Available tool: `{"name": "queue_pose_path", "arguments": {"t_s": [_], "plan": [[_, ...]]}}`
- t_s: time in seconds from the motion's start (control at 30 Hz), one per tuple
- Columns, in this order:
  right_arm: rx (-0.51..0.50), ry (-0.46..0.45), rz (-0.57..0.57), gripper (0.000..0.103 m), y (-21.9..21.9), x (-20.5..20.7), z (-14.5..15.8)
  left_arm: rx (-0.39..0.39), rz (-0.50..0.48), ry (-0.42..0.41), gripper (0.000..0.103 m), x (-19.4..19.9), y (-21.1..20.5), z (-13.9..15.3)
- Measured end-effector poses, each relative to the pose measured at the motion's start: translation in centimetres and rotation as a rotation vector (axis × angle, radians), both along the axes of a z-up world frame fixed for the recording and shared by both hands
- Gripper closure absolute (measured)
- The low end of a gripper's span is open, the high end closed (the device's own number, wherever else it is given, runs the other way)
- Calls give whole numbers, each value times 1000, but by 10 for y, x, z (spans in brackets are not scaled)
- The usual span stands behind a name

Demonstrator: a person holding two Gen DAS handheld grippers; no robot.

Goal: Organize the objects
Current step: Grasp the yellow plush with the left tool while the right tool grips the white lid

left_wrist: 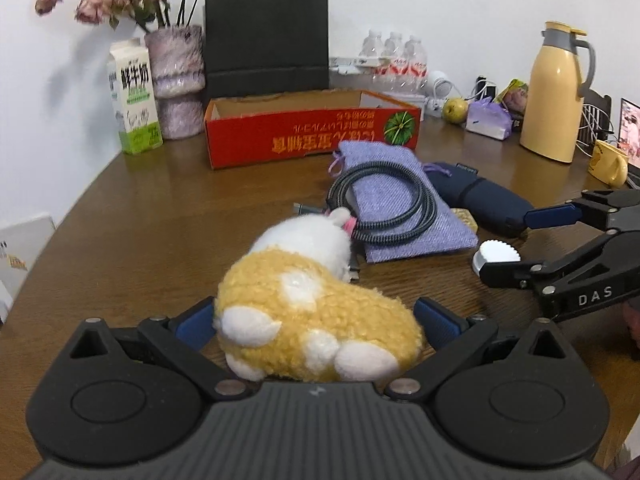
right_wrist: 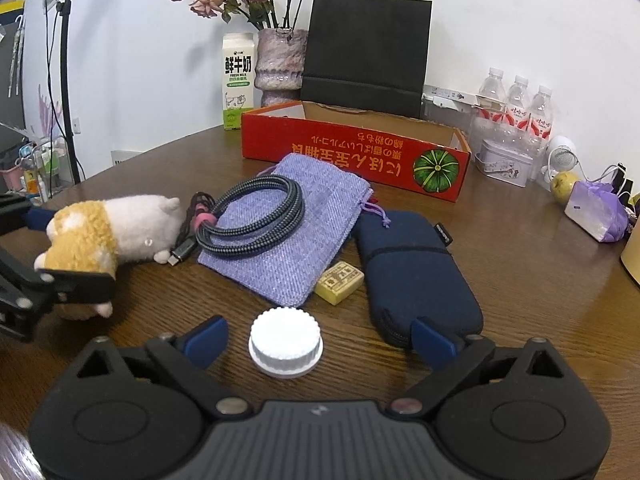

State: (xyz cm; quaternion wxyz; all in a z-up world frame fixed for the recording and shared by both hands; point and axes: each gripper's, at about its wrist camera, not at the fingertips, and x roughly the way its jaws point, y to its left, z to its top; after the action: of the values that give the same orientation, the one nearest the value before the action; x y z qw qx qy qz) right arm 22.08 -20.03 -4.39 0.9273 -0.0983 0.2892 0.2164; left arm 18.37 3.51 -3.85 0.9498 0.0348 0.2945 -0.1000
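In the left wrist view the left gripper (left_wrist: 316,320) filled the bottom of the frame, its blue-padded fingers (left_wrist: 196,322) standing either side of the yellow-and-white plush toy (left_wrist: 312,308) that lay on the brown table (left_wrist: 140,232); the pads sat close against the toy's flanks, though the fur blurred the edge and I could not tell whether they pressed on it. Just beyond the toy, at centre frame, a coiled braided cable (left_wrist: 384,208) rested on a purple cloth pouch (left_wrist: 396,204), and to the right of that lay a dark blue zip case (left_wrist: 480,200). The red cardboard box (left_wrist: 312,128) stood open at upper centre, in front of a black paper bag (left_wrist: 266,36). In the right wrist view the right gripper (right_wrist: 320,340) sat low in the frame with its fingers (right_wrist: 208,338) spread wide, and a white ribbed cap (right_wrist: 285,342) stood on the table between them, touched by neither pad. A small yellow block (right_wrist: 339,283) lay above the cap, between the pouch and the zip case. At the left edge of that view the left gripper's black arm crossed the plush toy
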Motion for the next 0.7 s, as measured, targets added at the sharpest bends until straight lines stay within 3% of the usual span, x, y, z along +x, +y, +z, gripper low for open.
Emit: {"name": "queue_pose_path", "arguments": {"t_s": [0.43, 0.7], "plan": [[1, -8, 33, 30, 4, -2, 1, 14, 93, -15, 7, 1, -2, -3], [6, 20, 59, 64, 6, 1, -1, 5, 142, -23, 8, -1, 2, -2]]}}
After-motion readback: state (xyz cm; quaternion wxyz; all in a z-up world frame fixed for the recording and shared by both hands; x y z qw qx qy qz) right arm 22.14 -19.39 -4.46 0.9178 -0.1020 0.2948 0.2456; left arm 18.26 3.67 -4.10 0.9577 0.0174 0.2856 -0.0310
